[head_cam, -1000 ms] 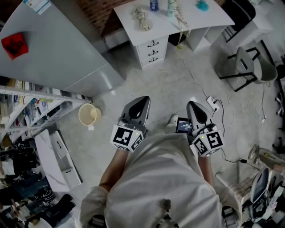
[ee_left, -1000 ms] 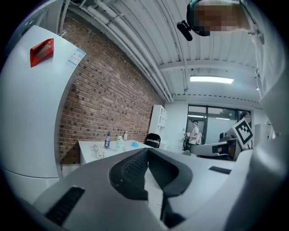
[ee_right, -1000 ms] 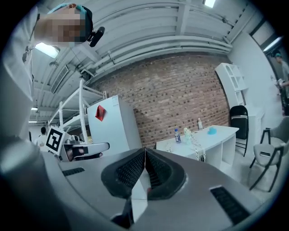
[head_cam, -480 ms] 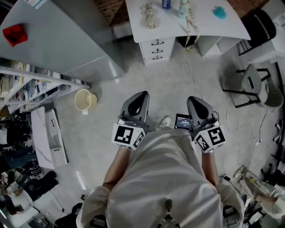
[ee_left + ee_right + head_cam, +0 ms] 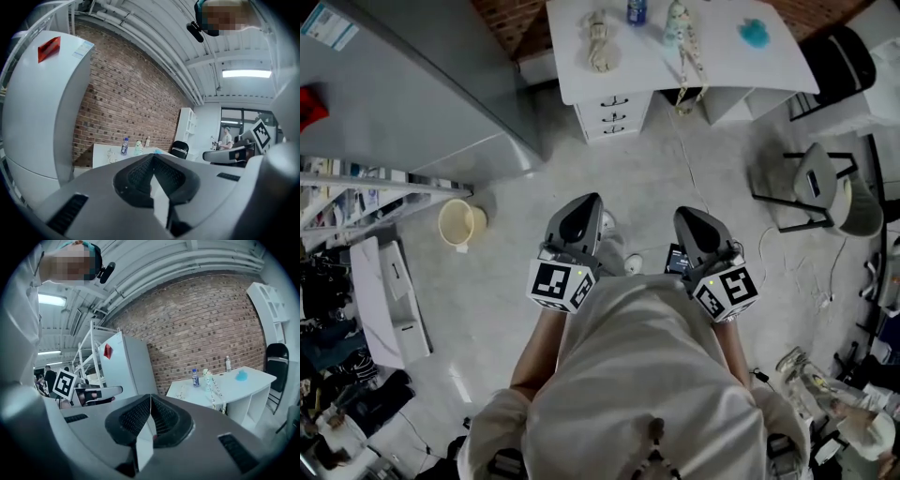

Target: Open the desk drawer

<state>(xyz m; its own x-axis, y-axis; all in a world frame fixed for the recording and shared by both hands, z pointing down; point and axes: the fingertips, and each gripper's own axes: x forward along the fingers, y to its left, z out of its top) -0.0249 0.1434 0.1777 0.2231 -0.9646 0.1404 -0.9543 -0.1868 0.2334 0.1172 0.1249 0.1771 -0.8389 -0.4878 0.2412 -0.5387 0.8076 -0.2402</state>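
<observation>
A white desk (image 5: 656,70) stands at the far end of the floor against a brick wall, with a stack of three drawers (image 5: 612,114) under its left part; all are closed. On its top lie a bottle (image 5: 636,11), a rope bundle (image 5: 599,44) and a blue object (image 5: 756,32). My left gripper (image 5: 581,208) and right gripper (image 5: 694,221) are held side by side in front of my body, well short of the desk. Both are shut with nothing between the jaws. The desk (image 5: 220,385) shows far off in the right gripper view, and the desk (image 5: 117,154) in the left gripper view.
A large grey fridge (image 5: 412,84) stands left of the desk. A cream bucket (image 5: 457,223) sits on the floor at left, metal shelving (image 5: 356,197) beyond it. A black chair (image 5: 839,66) and a grey chair (image 5: 816,183) stand at right, with cables on the floor.
The whole view has shifted as I walk toward the desk; the desk and drawers sit nearer the top centre. Both grippers stay shut and side by side.
</observation>
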